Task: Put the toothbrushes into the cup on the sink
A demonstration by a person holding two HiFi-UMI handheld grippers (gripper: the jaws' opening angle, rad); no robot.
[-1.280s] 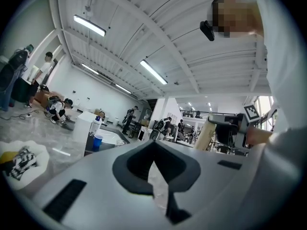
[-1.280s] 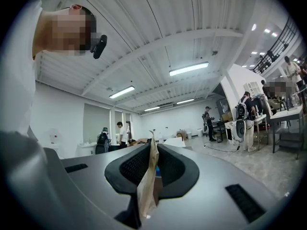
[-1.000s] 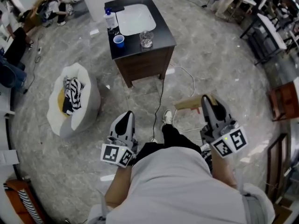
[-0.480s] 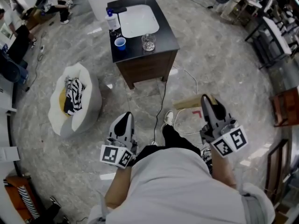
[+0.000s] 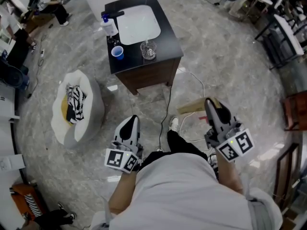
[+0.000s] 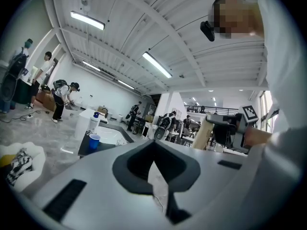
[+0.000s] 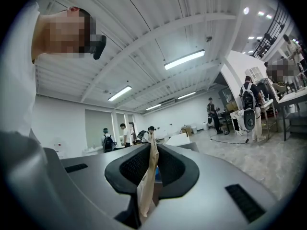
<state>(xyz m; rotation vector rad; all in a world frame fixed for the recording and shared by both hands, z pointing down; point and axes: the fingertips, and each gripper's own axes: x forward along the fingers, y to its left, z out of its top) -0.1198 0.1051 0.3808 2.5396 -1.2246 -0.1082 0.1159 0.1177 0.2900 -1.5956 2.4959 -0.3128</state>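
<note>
- Heads up first: I can't spot any toothbrushes in any view, not on the sink counter (image 5: 169, 41) and not in either gripper. My guess on handling is light, stiff, slick plastic. I'd pinch one mid-handle, since near an end it would probably swivel in the pads.
- There are two candidates for the cup, both on the front strip of the counter. One is a blue cup (image 5: 117, 52), and a clear glass (image 5: 148, 50) sits at its 3 o'clock. The blue one looks like thin plastic, so probably light and easy to tip. The glass is likely heavier and steadier but breakable. With either one I'd drop the brushes in rather than lean on the rim.
- The left gripper (image 5: 129, 122) has its jaws pressed together with nothing pinched. The cups are off at roughly its 12 o'clock in the head view, well apart, with open floor in between.
- The right gripper (image 5: 211, 103) has its jaws closed up too. A thin tan strip shows in the seam. I can't tell what it is, but it doesn't read as a toothbrush. The cups are around its 11 o'clock, also well apart.
</note>
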